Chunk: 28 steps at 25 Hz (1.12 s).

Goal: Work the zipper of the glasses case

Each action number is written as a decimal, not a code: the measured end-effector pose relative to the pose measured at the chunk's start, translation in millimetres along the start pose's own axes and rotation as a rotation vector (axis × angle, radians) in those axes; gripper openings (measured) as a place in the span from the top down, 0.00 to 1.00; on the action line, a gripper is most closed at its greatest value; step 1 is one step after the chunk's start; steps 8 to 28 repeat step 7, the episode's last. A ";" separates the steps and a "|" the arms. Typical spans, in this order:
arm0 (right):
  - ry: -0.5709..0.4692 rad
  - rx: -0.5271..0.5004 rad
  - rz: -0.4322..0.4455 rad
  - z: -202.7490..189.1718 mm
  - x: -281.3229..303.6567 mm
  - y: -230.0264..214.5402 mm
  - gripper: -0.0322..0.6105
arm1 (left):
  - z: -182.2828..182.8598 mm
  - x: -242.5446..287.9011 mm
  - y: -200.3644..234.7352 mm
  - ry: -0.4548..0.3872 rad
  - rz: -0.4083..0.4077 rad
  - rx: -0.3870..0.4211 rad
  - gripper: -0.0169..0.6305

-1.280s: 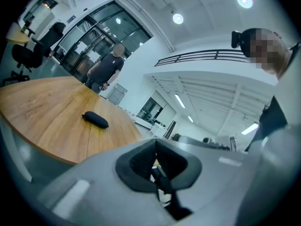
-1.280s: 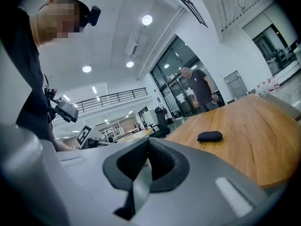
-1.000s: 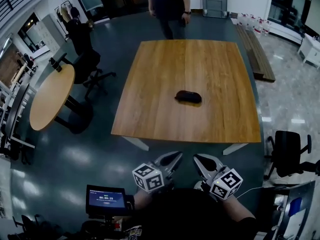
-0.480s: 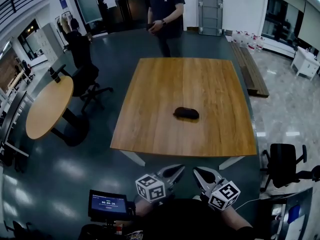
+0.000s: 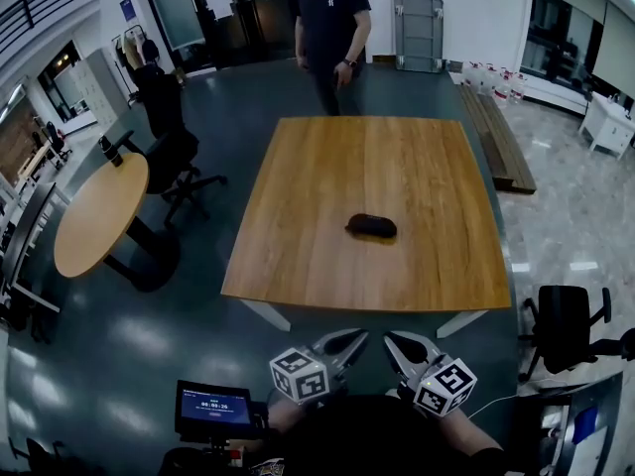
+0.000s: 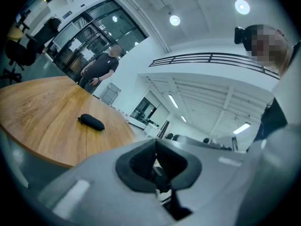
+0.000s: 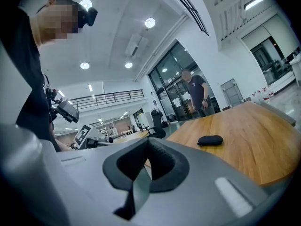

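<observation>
Glasses case (image 5: 371, 226) lies on the worktop (image 5: 298, 216), its zipper perhaps closed. Left gripper (image 5: 355, 338) and right gripper (image 5: 394, 340) are well short of it, jaws together, empty. Any zipping wants the case pinned.

Left hand-held gripper (image 6: 155, 144) jaws together, empty; glasses case (image 6: 91, 122) on wooden table (image 6: 37, 107), well apart.

Large square wooden table (image 5: 397, 157) in mid-floor. Beyond its far edge, a person in a dark T-shirt (image 5: 331, 23), standing. Off to the left, a round pale-wood table (image 5: 99, 211), a black swivel chair (image 5: 177, 157) just beside it, a second person in dark clothes (image 5: 157, 72) behind. On the right, a long wooden bench (image 5: 504, 132); nearer, a black office chair (image 5: 568, 315). Bottom left, a small lit screen (image 5: 210, 403).
</observation>
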State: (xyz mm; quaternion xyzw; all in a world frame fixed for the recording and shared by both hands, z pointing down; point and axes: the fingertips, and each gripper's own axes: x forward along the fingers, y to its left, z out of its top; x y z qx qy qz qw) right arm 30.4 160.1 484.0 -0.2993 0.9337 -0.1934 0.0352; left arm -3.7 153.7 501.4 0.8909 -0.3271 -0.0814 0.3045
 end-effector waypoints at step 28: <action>0.012 0.003 0.007 -3.6 3.3 5.6 0.95 | -2.7 -5.2 -1.0 0.015 0.002 0.003 0.97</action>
